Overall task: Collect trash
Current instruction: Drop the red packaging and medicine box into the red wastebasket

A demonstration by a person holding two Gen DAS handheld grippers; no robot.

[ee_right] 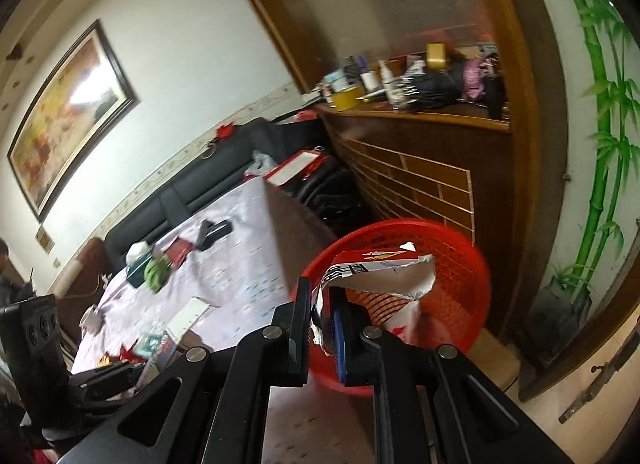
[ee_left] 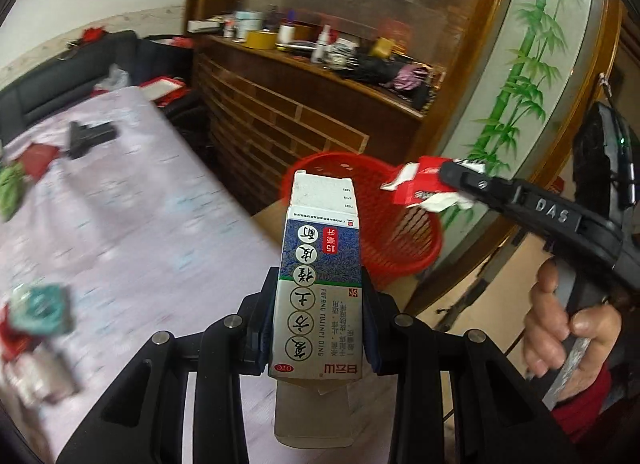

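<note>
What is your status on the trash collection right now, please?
Left gripper shut on medicine box. Right gripper shut on torn red packet. Both near red basket; nothing blocking.

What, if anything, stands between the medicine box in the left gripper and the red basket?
Nothing visible does. The left gripper holds the medicine box just short of the red basket, whose open mouth faces it; the right gripper, holding a torn red pack, is off to the side.
</note>
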